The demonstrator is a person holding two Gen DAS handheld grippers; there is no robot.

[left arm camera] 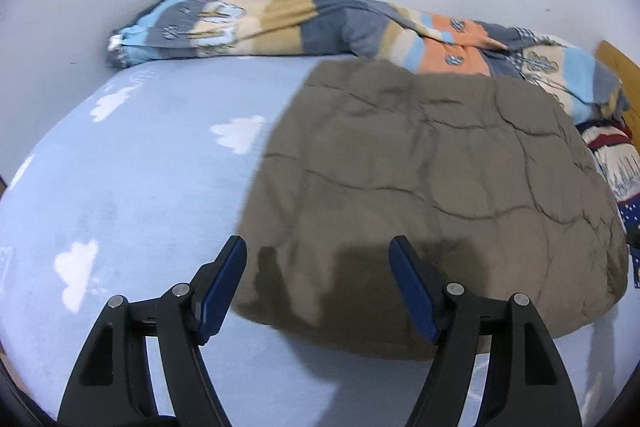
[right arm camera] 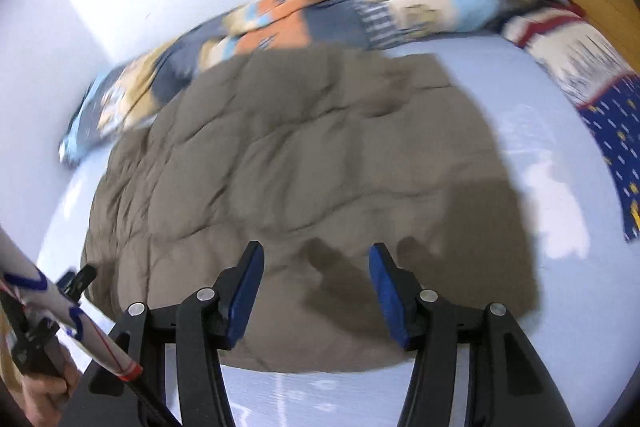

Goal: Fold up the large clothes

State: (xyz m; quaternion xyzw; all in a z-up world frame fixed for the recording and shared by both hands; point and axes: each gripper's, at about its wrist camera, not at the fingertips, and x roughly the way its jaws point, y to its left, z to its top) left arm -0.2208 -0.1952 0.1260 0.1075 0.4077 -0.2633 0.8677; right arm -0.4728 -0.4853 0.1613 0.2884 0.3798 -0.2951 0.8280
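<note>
The left gripper (left arm camera: 318, 245) points forward and down, its two black arms spread apart and the blue pads (left arm camera: 224, 285) facing each other across a wide gap, with nothing pinched between them. The right gripper (right arm camera: 316, 253) is tilted down in much the same way, jaws parted with a clear gap and nothing clamped between its blue pads (right arm camera: 246, 297). In the right wrist view, the person's left hand (right arm camera: 42, 393) shows at the lower left corner, fingers wrapped around a dark handle, with a white patterned sleeve (right arm camera: 60, 315) above it
</note>
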